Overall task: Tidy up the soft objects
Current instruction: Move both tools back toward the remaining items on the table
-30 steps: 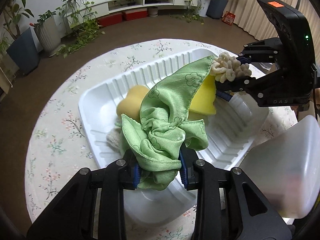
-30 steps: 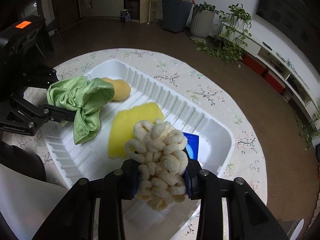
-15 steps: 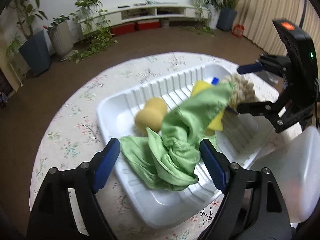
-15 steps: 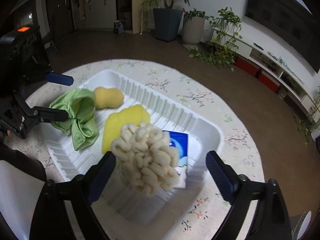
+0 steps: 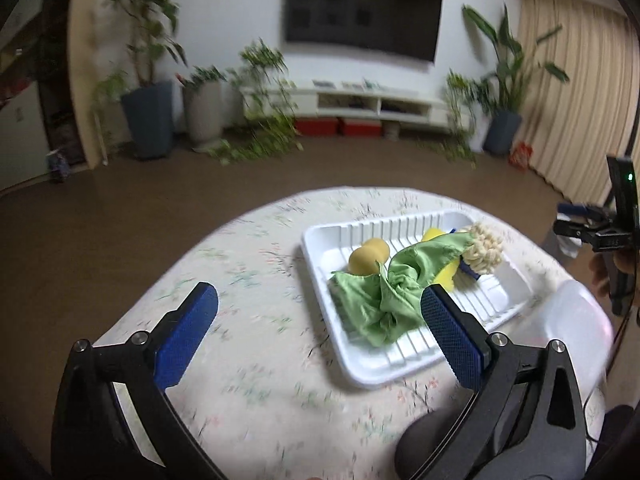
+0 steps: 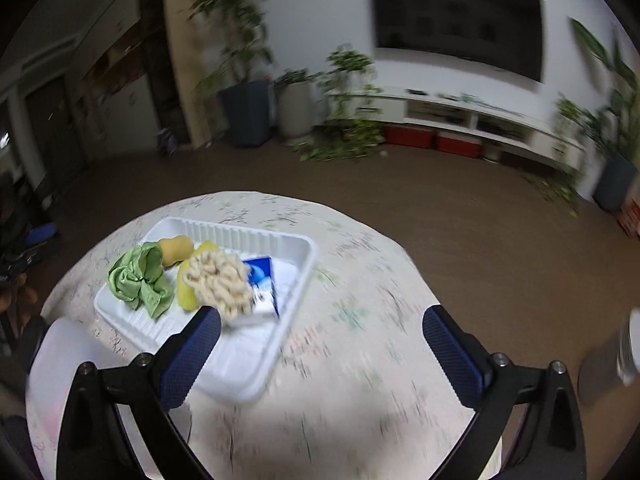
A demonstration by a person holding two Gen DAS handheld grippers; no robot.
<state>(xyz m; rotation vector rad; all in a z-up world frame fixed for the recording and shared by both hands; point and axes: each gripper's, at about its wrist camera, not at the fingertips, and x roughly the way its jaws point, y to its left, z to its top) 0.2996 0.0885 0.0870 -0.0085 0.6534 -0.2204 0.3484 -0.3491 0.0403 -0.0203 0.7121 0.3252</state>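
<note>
Left wrist view: left gripper spread wide, blue pads far apart, nothing between them. Ahead and to the right, white ribbed tray on round floral tablecloth. Inside tray: crumpled green cloth nearest the claw, partly hidden behind the right pad; tan rounded sponge just behind it; yellow sponge under the cloth's far end; cream noodle-textured mitt at the far right, touching the cloth tip. Translucent plastic lid just beside the tray's right edge. Other claw at far right frame edge, well apart from the tray.

Right wrist view: right gripper also spread wide, empty. Tray ahead and to the left, its near corner behind the left pad. Cream mitt lying just above that pad's tip, atop yellow sponge and blue-and-white packet. Green cloth bunched at tray's left, tan sponge behind it. Lid at lower left. Strong motion blur throughout.
</note>
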